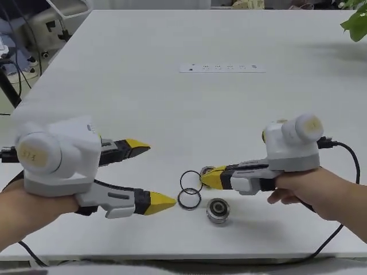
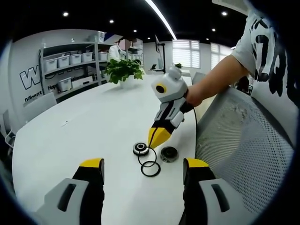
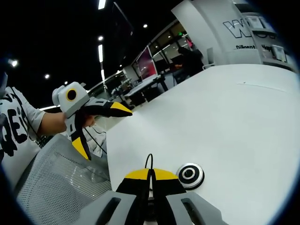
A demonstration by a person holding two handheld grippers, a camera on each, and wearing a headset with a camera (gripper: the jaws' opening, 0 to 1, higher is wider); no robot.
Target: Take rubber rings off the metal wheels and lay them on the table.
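Rubber ring pinched in right tool beside metal wheel.

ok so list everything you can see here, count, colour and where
rubber rings: 2, black, one pinched in the right tool's tips, one flat on the table just nearer the person
metal wheels: 2, silver with dark centres, one right of the flat ring, one behind the right tool's tip
power strip: 1, white, far middle of the table
plant: 1, green, far right corner
table: 1, white
shelves: 1 unit, grey with pale bins, by the wall
mesh chair: 1, grey, beside the table
cable: 1, black, trailing from the right tool
left tool: 1, white-grey with yellow tips, open
right tool: 1, same colours, shut on a ring
hands: 2, on the tool handles
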